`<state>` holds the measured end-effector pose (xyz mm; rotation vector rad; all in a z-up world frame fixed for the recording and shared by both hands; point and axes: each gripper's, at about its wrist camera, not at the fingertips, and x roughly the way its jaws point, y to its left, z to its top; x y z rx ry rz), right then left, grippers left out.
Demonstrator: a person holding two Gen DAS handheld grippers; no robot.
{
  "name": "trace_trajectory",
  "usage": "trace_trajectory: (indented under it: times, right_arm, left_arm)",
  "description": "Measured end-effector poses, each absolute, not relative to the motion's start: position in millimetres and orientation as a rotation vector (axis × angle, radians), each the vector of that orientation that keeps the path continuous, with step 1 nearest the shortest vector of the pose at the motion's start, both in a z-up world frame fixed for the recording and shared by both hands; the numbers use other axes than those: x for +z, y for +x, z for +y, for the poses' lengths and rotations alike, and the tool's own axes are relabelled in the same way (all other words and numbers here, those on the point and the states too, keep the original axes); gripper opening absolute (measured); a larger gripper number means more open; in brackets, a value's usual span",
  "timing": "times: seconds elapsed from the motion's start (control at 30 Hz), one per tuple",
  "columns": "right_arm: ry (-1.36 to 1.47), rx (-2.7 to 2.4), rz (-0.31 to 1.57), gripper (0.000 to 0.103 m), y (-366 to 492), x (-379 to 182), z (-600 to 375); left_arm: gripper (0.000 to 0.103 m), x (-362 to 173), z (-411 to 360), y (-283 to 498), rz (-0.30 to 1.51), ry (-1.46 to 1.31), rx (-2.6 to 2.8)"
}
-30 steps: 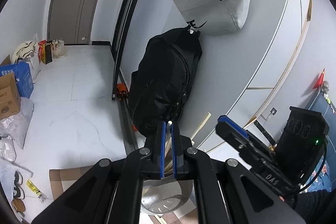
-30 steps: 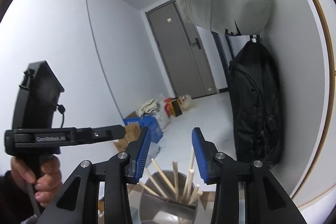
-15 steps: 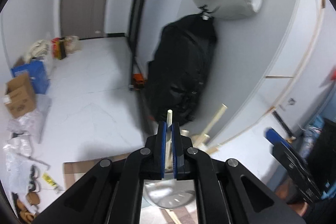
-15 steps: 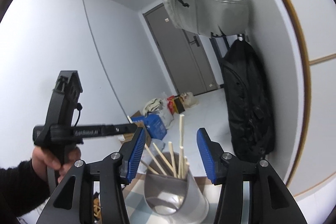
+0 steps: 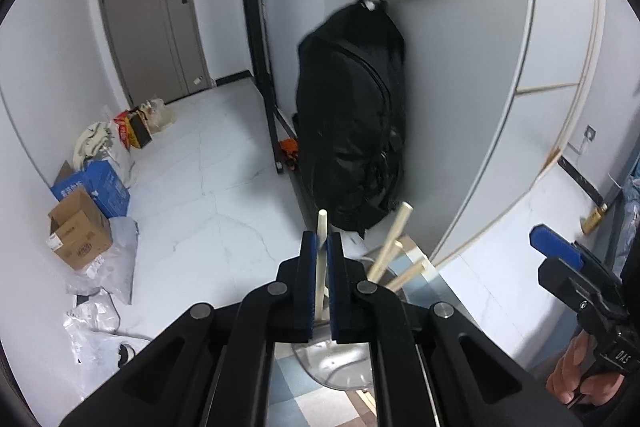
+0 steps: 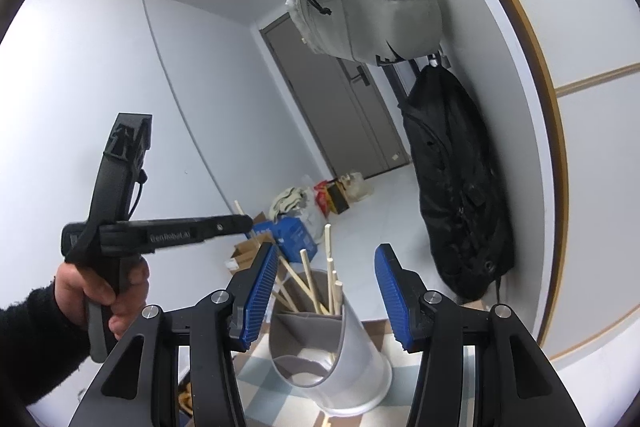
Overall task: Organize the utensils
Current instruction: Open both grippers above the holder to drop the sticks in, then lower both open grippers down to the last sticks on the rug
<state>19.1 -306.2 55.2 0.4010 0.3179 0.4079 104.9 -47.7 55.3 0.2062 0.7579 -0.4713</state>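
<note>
In the left wrist view, the left gripper point(image 5: 321, 279) is clenched on one chopstick point(image 5: 320, 259), above the cup point(image 5: 344, 371) where other sticks lean. In the right wrist view, the right gripper point(image 6: 325, 291) stands apart around the cup point(image 6: 340, 359) without touching it, holding nothing. To do this step well, I think the left should keep the stick upright over the mouth and let go only once the tip is inside, while the right steadies the tilted cup.

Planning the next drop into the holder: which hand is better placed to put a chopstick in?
Left. Its gripper is shut on a chopstick right above the grey utensil holder. The right gripper has open, empty jaws on either side of the holder.
</note>
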Motion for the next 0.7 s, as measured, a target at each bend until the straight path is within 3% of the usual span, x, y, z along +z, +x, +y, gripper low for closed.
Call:
trace_trajectory:
  times: [0.37,0.43,0.5,0.53,0.7]
  right_arm:
    - [0.394,0.418,0.356,0.055,17.6,49.3,-303.5]
    - [0.385,0.414,0.362,0.059,16.5,49.0,-302.3]
    - [0.376,0.413,0.370,0.062,15.2,48.3,-300.7]
    - [0.369,0.414,0.376,0.063,14.4,47.8,-299.5]
    - [0.351,0.420,0.405,0.063,6.4,43.4,-294.4]
  left_arm:
    - [0.003,49.0,-24.0,112.2,0.847,0.015,-0.570]
    - [0.006,50.2,-25.1,109.0,0.864,0.020,-0.594]
    - [0.022,50.8,-30.1,103.0,0.857,0.058,-0.586]
    - [0.024,50.3,-33.2,100.8,0.848,0.076,-0.585]
    - [0.027,47.8,-33.5,96.8,0.853,0.074,-0.591]
